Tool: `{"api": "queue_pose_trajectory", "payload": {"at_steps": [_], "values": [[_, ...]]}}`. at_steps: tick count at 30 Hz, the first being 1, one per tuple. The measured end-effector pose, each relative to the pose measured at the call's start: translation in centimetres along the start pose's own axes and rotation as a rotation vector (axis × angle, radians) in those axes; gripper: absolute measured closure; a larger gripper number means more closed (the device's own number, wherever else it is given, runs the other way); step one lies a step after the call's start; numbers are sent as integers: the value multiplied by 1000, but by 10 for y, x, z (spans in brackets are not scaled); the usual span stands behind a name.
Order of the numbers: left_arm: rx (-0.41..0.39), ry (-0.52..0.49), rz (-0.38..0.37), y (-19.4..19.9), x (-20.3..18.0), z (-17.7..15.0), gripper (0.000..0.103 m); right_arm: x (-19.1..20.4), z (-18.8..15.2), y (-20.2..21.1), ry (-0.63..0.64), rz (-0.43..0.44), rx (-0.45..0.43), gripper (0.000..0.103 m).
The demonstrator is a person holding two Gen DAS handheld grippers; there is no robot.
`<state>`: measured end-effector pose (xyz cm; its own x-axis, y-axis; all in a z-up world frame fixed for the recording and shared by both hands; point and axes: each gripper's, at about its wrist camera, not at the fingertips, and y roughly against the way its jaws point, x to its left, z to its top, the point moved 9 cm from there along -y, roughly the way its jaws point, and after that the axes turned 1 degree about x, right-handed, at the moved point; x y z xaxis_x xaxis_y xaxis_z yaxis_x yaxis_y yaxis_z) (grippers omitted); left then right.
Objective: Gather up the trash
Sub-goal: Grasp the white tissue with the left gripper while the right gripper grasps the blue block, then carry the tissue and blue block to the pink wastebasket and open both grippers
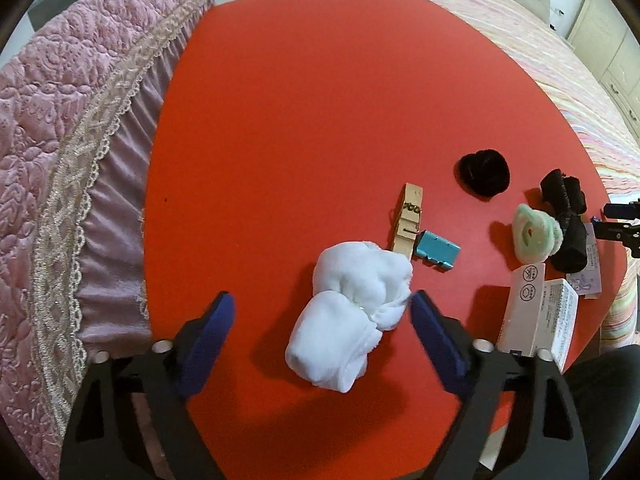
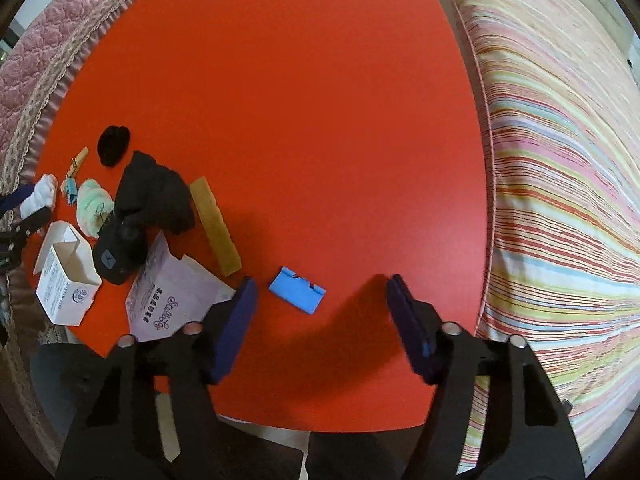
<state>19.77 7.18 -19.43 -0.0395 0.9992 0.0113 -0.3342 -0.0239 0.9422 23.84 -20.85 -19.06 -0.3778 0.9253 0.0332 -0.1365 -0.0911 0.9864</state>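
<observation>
A: Left gripper (image 1: 322, 310): jaws apart, straddling white cloth wad (image 1: 352, 316), unpinched. Right gripper (image 2: 320, 292): jaws apart above blue folded scrap (image 2: 297, 290) on red table (image 2: 300, 120).

B: Step, likely: approach. Next: lower, close. Farther left: white carton (image 2: 66, 280), printed paper (image 2: 168, 300).

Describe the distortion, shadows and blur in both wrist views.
Left wrist view: fisheye bends the red table edge; the white sock throws a soft shadow leftward. Right wrist view: same bending, dark corners; right tool fingers slightly smeared, shadowing the table.
</observation>
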Motion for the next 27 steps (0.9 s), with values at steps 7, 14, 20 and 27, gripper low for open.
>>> {"api": "queue_pose_trajectory", "payload": {"at_steps": [7, 14, 20, 27], "values": [[3, -19, -1, -2, -3, 3, 67, 8, -1, 5, 34, -11, -5, 75], [5, -17, -20, -2, -7, 1, 73, 11, -4, 5, 38, 3, -18, 75], [-24, -12, -30, 13, -9, -1, 73, 12, -3, 14, 41, 18, -46, 75], [-88, -8, -30, 49, -16, -10, 73, 20, -11, 42, 62, 36, -120, 75]]}}
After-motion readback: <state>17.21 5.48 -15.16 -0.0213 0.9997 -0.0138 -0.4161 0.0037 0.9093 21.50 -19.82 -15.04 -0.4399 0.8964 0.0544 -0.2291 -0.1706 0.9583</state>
